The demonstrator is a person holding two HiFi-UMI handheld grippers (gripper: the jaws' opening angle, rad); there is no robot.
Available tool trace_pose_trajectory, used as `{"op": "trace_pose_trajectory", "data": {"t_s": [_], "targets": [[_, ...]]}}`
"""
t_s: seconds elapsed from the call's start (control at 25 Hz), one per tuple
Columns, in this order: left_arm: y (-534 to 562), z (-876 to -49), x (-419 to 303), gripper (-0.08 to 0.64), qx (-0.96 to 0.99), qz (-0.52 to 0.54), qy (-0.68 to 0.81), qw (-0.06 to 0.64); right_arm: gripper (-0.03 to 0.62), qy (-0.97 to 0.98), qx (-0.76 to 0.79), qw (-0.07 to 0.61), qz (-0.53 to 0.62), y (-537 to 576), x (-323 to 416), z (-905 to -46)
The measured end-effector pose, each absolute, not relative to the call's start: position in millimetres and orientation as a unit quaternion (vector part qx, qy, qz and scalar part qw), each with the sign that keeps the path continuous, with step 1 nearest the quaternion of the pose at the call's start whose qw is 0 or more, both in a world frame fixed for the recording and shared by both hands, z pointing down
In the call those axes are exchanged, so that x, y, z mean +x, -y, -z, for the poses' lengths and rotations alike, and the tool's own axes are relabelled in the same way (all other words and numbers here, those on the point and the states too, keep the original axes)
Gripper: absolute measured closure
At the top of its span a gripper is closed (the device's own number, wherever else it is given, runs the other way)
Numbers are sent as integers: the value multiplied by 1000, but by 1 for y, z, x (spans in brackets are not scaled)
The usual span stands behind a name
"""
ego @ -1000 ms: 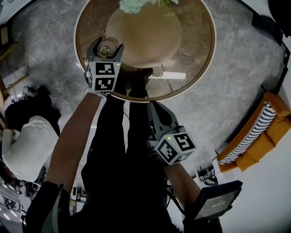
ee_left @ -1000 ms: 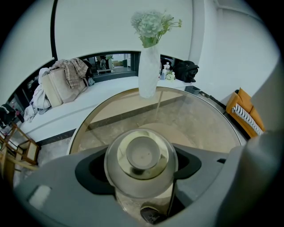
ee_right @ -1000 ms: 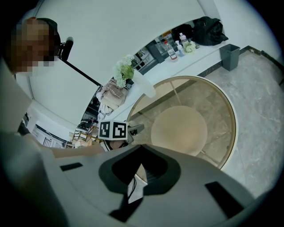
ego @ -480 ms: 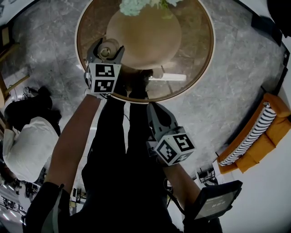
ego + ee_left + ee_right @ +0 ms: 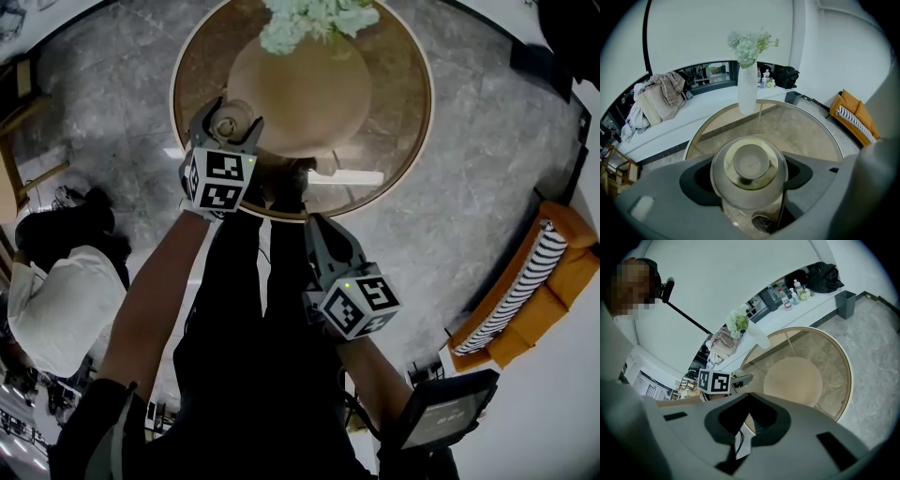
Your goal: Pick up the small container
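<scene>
- The small container, a clear lidded jar, stands upright at the near left edge of the round glass table; whether its base touches the glass, no view shows
- It sits squarely between the fingers of your left gripper; one finger lies along each side wall, and both look closed onto the glass, pinching it rather than merely flanking it
- Its long axis runs straight up and the fingers cross that axis level; so I judge the coming move to be a plain vertical lift, with no tilt that would let the jar slip down
- From the head view, the jar lies directly ahead of your left gripper; your right gripper hangs well back over the floor, fingers pressed together on nothing, so the left is plainly the nearer
- The white vase of flowers stands well apart at the far side
</scene>
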State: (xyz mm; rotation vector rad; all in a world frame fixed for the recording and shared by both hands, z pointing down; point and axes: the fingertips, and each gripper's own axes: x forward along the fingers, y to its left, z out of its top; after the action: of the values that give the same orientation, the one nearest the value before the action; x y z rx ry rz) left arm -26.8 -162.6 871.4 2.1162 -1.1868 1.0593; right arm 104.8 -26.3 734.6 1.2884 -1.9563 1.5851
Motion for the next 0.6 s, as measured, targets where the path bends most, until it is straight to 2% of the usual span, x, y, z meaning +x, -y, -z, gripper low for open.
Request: {"op": "trace_pose_trajectory", "data": {"t_s": [0.6], "targets": [[129,-742,-32,224,790,-350,428,265,586,709,461,134,-516,35,101,-653]]}}
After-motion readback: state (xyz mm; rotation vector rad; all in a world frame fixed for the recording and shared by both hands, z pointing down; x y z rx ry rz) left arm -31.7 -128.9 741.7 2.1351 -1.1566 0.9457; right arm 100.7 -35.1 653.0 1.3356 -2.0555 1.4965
